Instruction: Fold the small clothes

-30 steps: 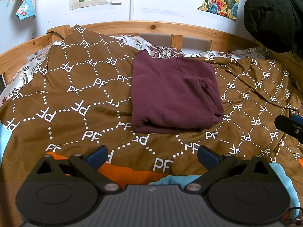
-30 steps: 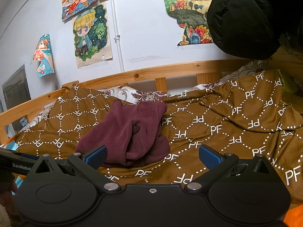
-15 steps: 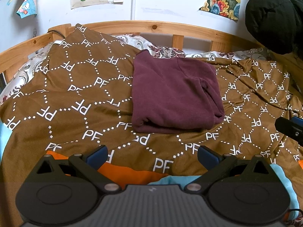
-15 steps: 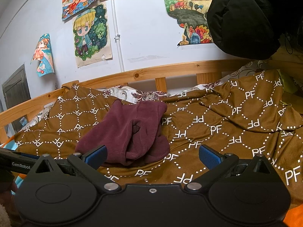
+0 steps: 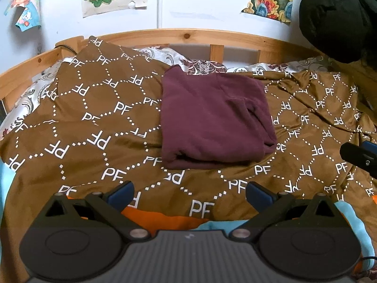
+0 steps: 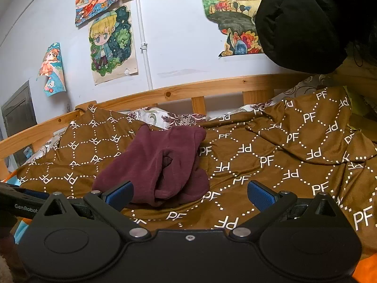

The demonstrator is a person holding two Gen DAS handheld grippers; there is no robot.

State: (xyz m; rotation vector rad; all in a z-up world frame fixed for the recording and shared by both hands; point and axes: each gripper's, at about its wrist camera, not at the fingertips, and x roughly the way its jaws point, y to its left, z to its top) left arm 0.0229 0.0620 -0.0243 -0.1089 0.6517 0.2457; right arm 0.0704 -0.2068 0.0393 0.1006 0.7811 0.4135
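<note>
Left wrist, maroon garment (image 5: 212, 120) folded (rumpled)

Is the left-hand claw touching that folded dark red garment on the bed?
Apart. In the left wrist view, the open left gripper sits short of the folded maroon garment, with brown patterned blanket showing between them.

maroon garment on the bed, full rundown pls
The maroon garment is a soft, fleece-like knit, folded into a rough rectangle with stacked layers showing at its near edge. A tucked fold opens on its right side. It lies flat on the brown patterned blanket, its far edge near the floral pillow. Neither the left claw nor the right claw touches it.
</note>
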